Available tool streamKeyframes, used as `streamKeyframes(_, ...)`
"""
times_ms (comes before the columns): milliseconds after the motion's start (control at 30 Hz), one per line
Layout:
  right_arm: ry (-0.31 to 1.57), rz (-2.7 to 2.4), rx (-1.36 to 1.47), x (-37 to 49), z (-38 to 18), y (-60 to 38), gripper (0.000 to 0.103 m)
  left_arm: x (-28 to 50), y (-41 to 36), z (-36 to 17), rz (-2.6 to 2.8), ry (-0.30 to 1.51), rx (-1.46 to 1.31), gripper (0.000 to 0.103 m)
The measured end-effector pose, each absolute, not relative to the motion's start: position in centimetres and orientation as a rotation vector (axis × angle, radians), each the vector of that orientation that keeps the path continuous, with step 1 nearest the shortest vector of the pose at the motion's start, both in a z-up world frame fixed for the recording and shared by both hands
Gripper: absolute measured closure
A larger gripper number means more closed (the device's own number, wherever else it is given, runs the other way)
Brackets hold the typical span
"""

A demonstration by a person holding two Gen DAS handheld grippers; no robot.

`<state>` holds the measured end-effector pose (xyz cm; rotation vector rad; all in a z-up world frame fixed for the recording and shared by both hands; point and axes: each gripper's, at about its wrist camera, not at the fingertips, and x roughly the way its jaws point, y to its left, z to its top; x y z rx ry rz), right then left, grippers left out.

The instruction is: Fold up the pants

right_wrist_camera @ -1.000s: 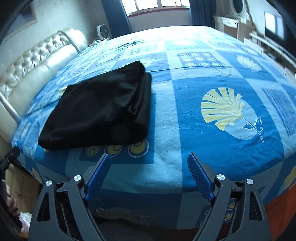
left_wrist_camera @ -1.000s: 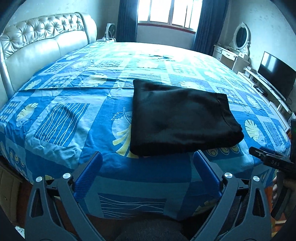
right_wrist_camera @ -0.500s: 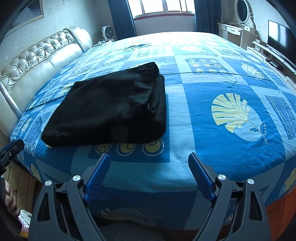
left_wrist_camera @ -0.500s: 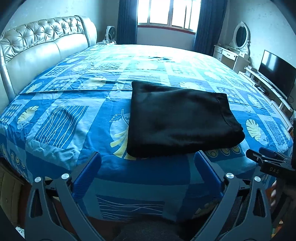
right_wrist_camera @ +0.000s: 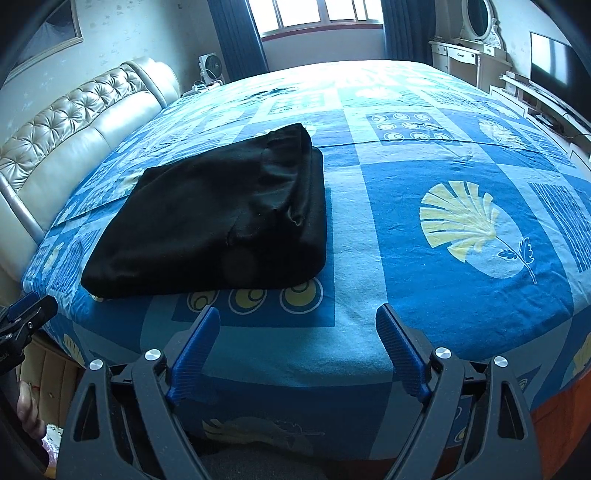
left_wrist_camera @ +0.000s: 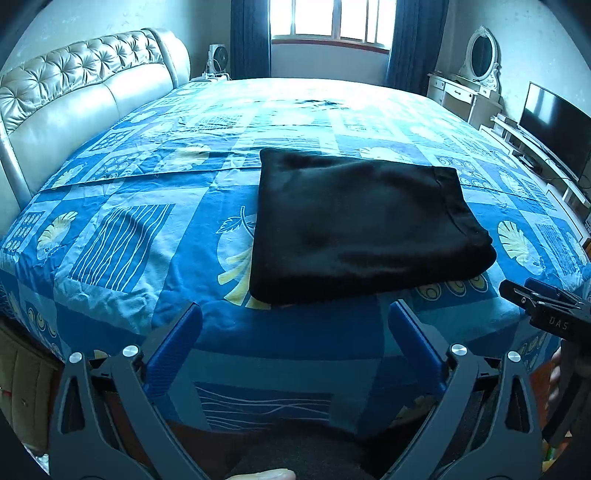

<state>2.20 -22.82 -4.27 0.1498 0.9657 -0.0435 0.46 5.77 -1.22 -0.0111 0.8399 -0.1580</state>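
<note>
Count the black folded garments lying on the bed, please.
1: the black folded fabric pants lie on the blue patterned bedsheet near its front edge. More could hide inside the bundle.

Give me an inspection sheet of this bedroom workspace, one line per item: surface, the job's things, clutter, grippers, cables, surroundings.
Surface: bed covered with a blue patterned sheet, lightly wrinkled.
Job's things: black pants folded into a compact rectangle, lying flat near the bed's front edge; layered edges show on their right side in the right wrist view.
Clutter: nothing seen on the sheet besides the pants.
Grippers: left gripper open, empty, short of the pants; right gripper open, empty, also apart from them.
Cables: thin cords by the fan and near the TV.
Surroundings: tufted headboard, window, dressing table with an oval mirror.
</note>
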Motion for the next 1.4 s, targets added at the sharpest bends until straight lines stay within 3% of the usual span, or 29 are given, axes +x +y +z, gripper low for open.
streamKeyframes(1400, 0.988, -0.023, 0.153, 2.2, -4.8, -22.1, 0.017, 0.8, 5.6, -1.5, -0.166, 0.875, -0.023, 0.002)
